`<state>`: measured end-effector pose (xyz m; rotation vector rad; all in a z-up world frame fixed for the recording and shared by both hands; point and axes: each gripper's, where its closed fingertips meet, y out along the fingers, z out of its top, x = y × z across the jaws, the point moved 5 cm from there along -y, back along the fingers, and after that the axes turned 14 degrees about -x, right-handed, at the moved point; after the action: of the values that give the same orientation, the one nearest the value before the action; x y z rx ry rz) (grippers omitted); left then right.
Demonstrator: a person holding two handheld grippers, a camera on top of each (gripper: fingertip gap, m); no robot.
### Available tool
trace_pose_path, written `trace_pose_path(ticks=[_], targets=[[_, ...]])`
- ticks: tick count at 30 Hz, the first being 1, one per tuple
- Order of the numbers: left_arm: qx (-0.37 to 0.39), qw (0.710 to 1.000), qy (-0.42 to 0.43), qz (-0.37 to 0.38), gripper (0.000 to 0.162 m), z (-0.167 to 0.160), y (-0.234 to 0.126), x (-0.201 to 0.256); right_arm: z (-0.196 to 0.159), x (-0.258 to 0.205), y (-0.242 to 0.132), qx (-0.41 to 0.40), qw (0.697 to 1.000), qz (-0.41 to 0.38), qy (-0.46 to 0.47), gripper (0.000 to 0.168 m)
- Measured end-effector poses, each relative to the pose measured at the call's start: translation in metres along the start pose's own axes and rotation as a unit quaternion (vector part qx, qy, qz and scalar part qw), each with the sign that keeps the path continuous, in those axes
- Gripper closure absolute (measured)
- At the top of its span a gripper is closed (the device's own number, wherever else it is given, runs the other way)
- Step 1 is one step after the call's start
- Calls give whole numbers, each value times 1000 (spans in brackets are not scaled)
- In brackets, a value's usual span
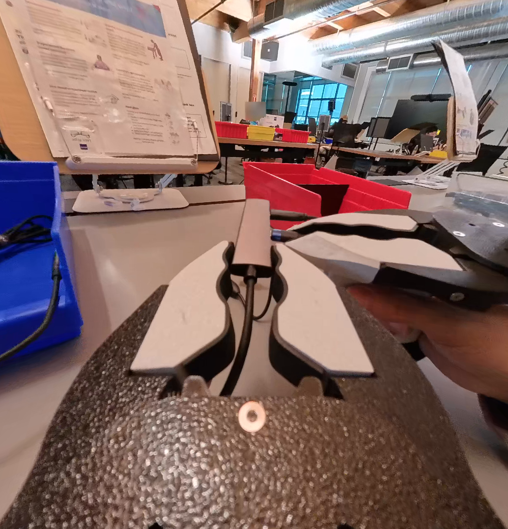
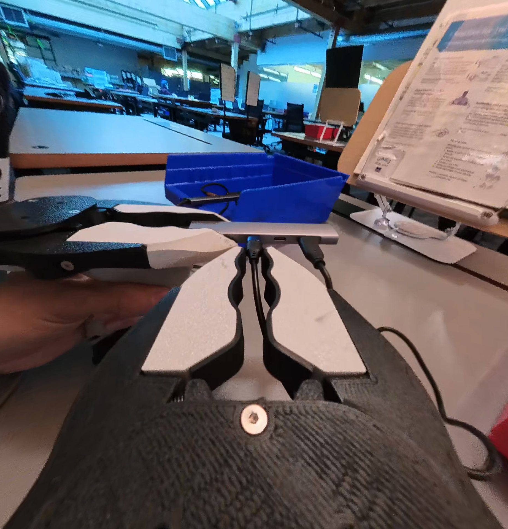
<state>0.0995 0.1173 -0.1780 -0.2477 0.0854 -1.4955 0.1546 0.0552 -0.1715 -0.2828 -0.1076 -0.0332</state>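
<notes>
Left gripper (image 1: pixel 251 254) clamps grey hub (image 1: pixel 252 232) endwise. Right gripper (image 2: pixel 254 252) pinches its black plug (image 2: pixel 252 243); second plugged cable (image 2: pixel 313 252) visible only here.

grey hub (image 1: pixel 252 229), blue bin (image 2: pixel 275 186), red bin (image 1: pixel 347 189)
</notes>
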Motion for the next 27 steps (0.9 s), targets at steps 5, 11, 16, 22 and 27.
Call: trace_pose_path(ticks=[5, 11, 16, 22, 27], targets=[[-7, 999, 45, 1, 137, -1, -3, 1, -3, -8, -5, -26, 999, -24, 33, 157], [47, 994, -93, 43, 137, 18, -27, -77, -12, -2, -41, 36, 990, 81, 113, 158], [90, 995, -5, 39, 138, 48, -42, -38, 15, 10, -74, 31, 995, 62, 70, 158], [184, 976, -112, 34, 137, 83, -90, -74, 10, 32, -124, -61, 997, 26, 43, 158], [221, 967, -113, 57, 137, 100, -123, -91, -12, 56, -138, -83, 990, -98, 62, 158]])
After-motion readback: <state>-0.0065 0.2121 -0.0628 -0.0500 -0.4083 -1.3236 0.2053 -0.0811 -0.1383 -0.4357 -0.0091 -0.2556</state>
